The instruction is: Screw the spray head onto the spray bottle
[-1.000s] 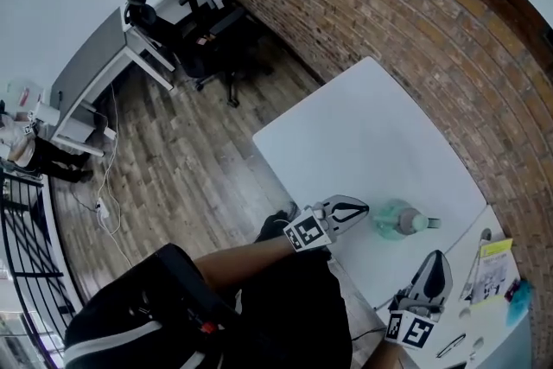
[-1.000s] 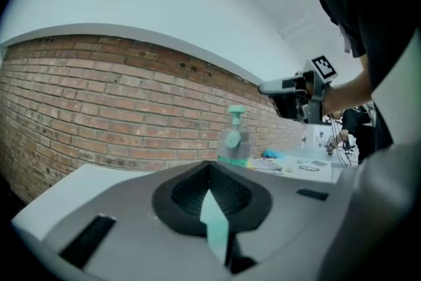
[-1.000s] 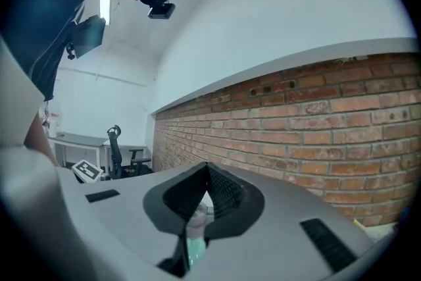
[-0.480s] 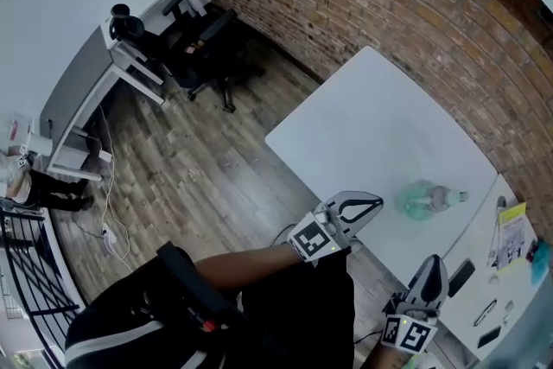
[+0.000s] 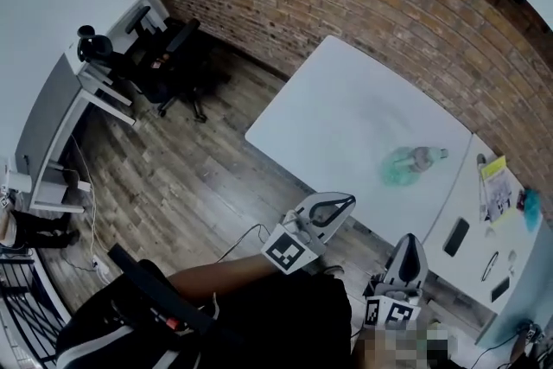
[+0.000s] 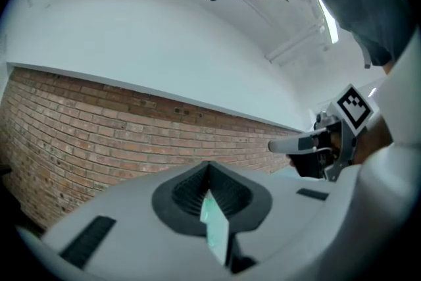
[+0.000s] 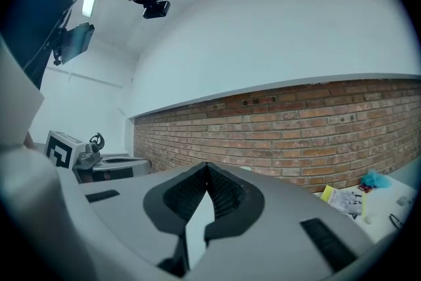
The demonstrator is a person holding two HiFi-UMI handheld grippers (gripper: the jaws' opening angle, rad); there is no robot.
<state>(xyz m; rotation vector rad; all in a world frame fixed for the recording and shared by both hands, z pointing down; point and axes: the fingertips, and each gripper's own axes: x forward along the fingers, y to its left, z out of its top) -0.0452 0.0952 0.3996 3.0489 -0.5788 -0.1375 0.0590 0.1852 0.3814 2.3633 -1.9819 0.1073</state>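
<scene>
Two grippers: the left gripper [image 5: 344, 203] and the right gripper [image 5: 410, 243] are both clenched, tips meeting, with nothing between the jaws in either gripper view.
Where they are: both hang off the near edge of the white table [image 5: 328, 108], over the wooden floor [image 5: 173, 177], well apart from the bottle.
Spray bottle: the green-tinted spray bottle [image 5: 400, 168] lies on its side on the table, towards its far right part, with its white end [image 5: 429, 155] pointing at the side table [image 5: 473, 259].
Spray head: too small to tell whether that white end is the spray head screwed on or a bare neck; no loose head shows.
Stage: this fits a bottle that waits for its head as well as one laid down with the head on.
Handling: judging by its shape, the round body will roll. Any grip should go across the body, not the neck, and a head should be started square on the thread.
</scene>
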